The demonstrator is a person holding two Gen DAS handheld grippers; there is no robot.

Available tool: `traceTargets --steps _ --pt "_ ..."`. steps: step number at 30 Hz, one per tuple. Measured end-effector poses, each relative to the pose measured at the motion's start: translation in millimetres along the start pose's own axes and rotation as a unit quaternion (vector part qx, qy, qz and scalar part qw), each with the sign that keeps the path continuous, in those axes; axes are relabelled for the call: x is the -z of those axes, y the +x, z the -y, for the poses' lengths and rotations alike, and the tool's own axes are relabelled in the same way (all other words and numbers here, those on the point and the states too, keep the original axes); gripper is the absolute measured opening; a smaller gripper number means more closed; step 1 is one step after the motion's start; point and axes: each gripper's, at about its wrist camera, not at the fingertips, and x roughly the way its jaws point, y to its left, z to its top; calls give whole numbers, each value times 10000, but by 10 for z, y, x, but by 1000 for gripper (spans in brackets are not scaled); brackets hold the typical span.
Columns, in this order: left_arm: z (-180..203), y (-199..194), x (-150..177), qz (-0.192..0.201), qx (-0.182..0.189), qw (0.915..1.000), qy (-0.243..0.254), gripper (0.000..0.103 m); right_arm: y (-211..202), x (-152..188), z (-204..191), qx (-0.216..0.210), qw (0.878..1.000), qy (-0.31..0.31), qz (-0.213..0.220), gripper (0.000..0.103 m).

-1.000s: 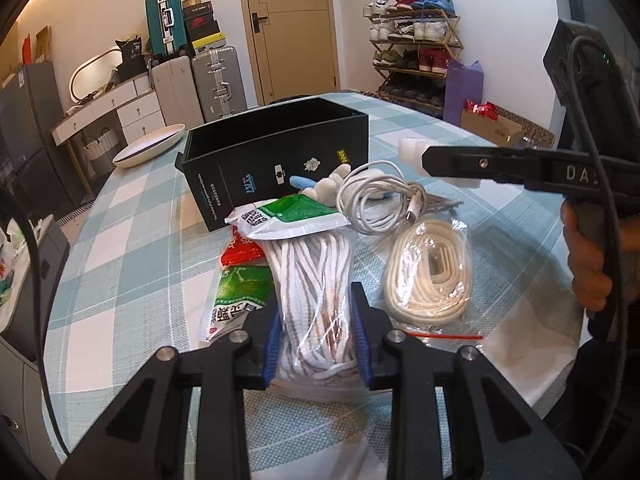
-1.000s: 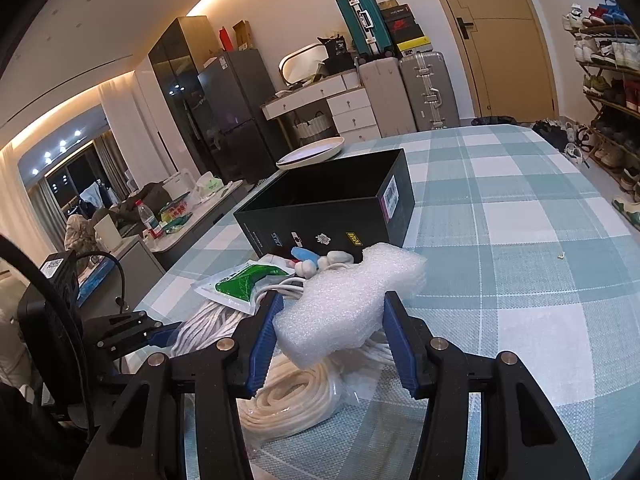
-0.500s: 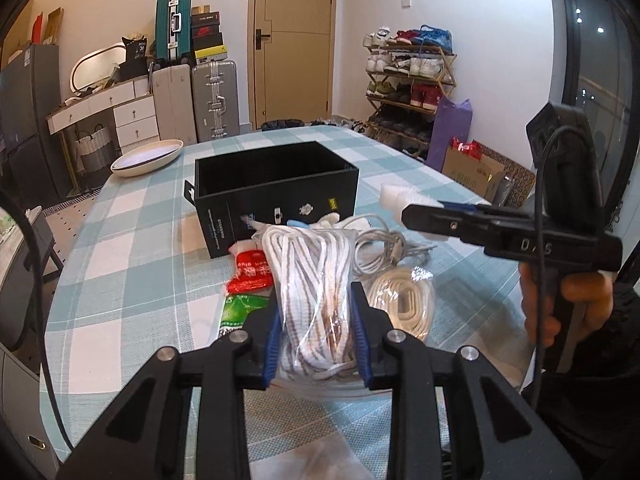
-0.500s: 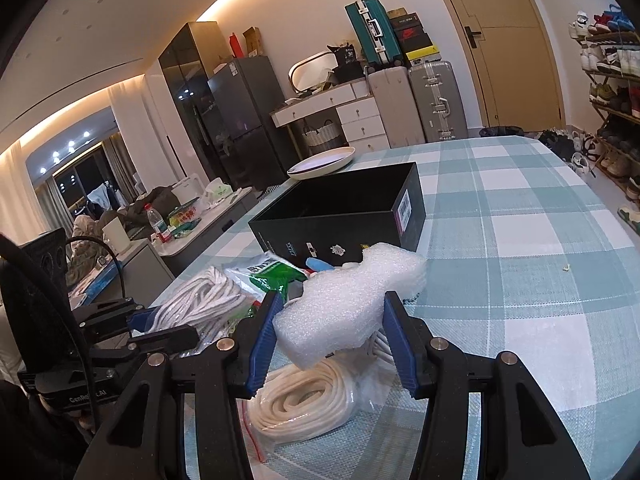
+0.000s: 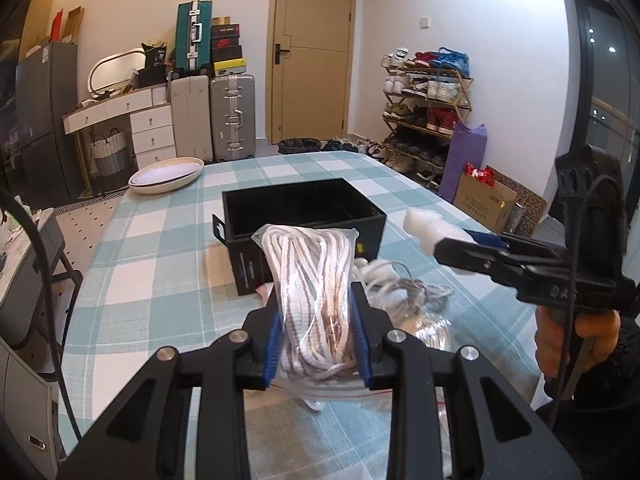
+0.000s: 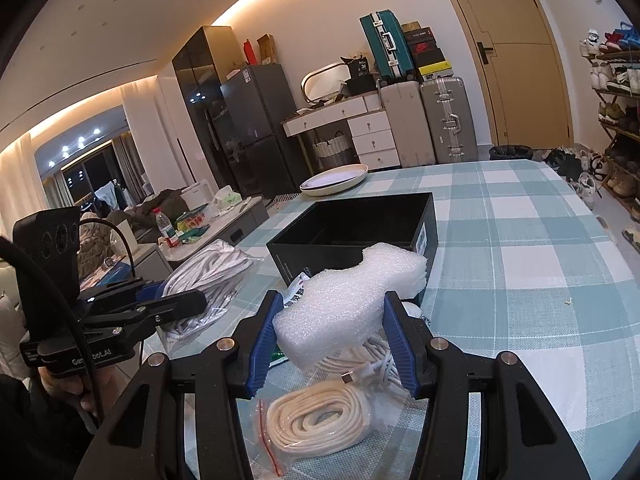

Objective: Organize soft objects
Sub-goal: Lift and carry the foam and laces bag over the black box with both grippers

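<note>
My left gripper (image 5: 317, 336) is shut on a clear bag of white rope (image 5: 314, 280) and holds it above the table, just in front of the open black box (image 5: 304, 208). My right gripper (image 6: 334, 340) is shut on a white foam block (image 6: 352, 296), held up near the box (image 6: 360, 228). The right gripper also shows in the left wrist view (image 5: 472, 246) with the foam (image 5: 420, 226). The left gripper shows in the right wrist view (image 6: 176, 300) with the rope bag (image 6: 212, 268).
A bagged coil of cream cord (image 6: 316, 420) and a loose white cable (image 6: 372, 356) lie on the checked tablecloth (image 6: 520, 260) below the foam. A green packet (image 6: 294, 288) lies by the box. A white plate (image 5: 166, 170) sits at the far left edge.
Both grippers have risen and moved toward the black box. The rope bag has been lifted off the table in the left gripper. The foam stays in the right gripper.
</note>
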Motion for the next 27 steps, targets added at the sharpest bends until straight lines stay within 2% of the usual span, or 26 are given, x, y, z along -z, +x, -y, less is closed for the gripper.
traceTargets --steps 15,27 --pt "-275 249 -450 288 -226 9991 -220 29 99 -405 -68 -66 9996 -279 65 52" --pt "-368 609 -652 187 -243 9990 -317 29 387 -655 8 -147 9995 -269 -32 52"
